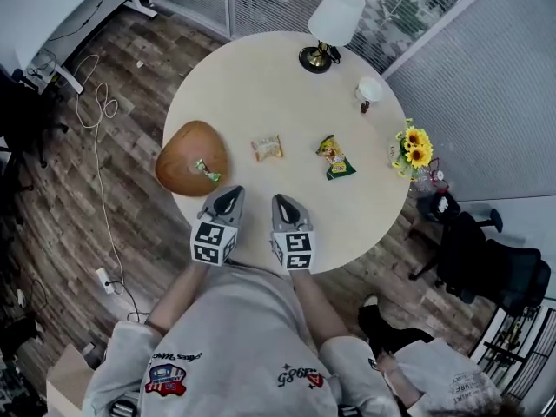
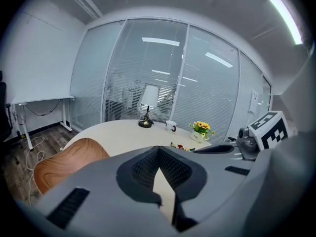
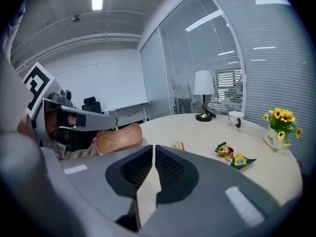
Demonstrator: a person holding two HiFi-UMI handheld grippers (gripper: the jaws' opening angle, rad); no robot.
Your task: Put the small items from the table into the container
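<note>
Sweatshirt: script lettering over a red-and-blue badge at its 7 o'clock, and a smaller mark at 5 o'clock; both upside down, not legible.
Vase: a dark word on the white front, at the 3 o'clock edge of the table; too small to read.
Green packet: yellow label, print too small.
Orange packet: print blurred.
Left gripper, right gripper: black-and-white square codes on their cubes; no letters or digits.

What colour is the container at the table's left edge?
Reddish-brown with a wood-grain pattern. The container shows best in the head view.
</note>
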